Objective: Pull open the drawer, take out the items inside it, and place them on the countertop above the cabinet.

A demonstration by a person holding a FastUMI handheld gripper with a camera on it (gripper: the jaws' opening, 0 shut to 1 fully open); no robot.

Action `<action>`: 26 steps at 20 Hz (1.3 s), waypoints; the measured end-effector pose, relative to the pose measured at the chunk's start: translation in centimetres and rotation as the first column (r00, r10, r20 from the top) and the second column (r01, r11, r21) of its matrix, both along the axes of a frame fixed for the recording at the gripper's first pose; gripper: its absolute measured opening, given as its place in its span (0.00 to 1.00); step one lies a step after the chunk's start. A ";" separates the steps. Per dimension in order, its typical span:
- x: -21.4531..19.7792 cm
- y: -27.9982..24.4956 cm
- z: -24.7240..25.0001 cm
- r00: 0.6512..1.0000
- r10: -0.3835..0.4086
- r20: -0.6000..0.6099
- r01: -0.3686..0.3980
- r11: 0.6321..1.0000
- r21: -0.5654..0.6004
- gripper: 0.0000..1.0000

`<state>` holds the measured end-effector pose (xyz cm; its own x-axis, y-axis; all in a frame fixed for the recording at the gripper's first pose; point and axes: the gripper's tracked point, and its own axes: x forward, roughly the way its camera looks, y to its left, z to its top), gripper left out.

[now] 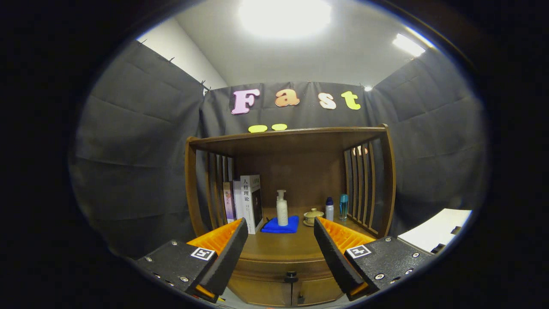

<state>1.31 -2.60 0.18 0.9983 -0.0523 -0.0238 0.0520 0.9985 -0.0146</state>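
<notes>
While the tool [281, 251] hangs released, fingers spread, the wooden drawer [279, 268] sits closed at 6 o'clock between them, dark knob [291, 274] centered. Beyond on the tabletop [279, 244]: blue cloth [281, 225], pump bottle [282, 209], books [244, 201] at 11.

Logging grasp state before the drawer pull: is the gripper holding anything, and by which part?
Nothing is held. The gripper is open, its fingers apart, short of the drawer knob.

The handheld gripper [281, 231] has two wedge-shaped fingers [227, 253] with ribbed inner faces, standing wide apart with nothing between them. Each is mounted on a dark textured block [388, 259] fastened with silver screws. A small square black-and-white marker [203, 253] sits atop each block.
</notes>
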 end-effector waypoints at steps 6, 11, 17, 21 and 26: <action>1.7 -2.6 0.4 0.999 -0.033 0.026 0.032 0.999 0.028 0.95; 2.9 -2.6 -2.3 1.000 -0.014 -0.005 0.014 0.995 -0.098 0.95; 4.6 -0.5 -8.1 0.996 -0.002 -0.084 -0.011 0.988 -0.152 0.95; 5.0 0.9 -12.1 0.991 0.012 -0.135 -0.029 0.992 -0.125 0.94; 4.8 1.0 -17.9 0.976 -0.014 -0.216 -0.011 0.994 -0.113 0.95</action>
<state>6.13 -1.59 -17.71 0.9701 -0.0682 -0.2329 0.0365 0.9898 -0.1378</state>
